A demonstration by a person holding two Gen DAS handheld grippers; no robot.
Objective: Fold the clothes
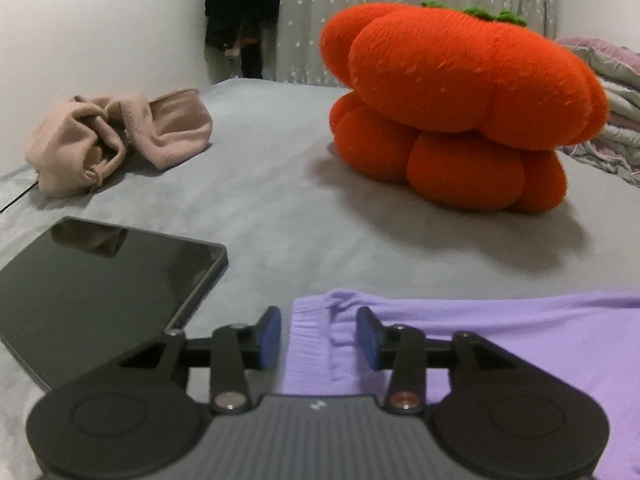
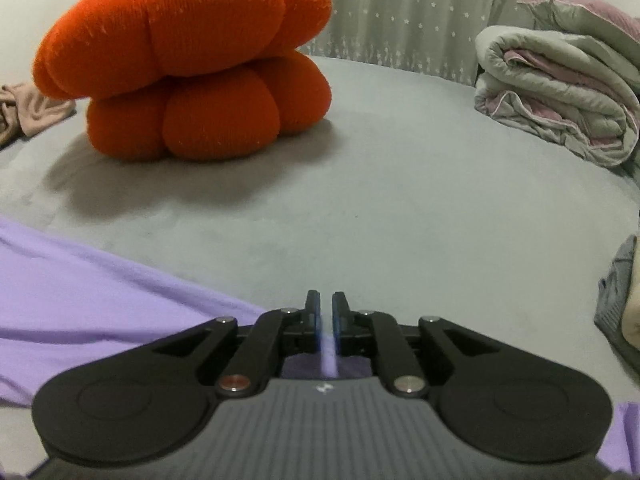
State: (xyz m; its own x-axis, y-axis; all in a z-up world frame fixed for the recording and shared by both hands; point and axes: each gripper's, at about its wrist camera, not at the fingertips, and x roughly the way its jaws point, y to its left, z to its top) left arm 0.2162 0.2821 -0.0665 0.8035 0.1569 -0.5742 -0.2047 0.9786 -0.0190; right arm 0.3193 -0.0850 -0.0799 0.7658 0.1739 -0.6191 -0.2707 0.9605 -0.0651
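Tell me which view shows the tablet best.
Left wrist view: the black tablet lies whole-faced on the grey bed sheet, left of the left gripper. The right wrist view doesn't show it.

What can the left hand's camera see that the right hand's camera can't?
Only the left camera shows the black tablet, the dark clothes hanging in the corner, and the left gripper, open over the purple garment's hem.

Only the right camera shows the whole rolled grey and pink quilt, a grey fabric pile at the edge, and the right gripper, with purple cloth in its narrow gap.

Both show the orange pumpkin cushion, the purple garment, the beige garment, the grey bed sheet and the starry curtain.
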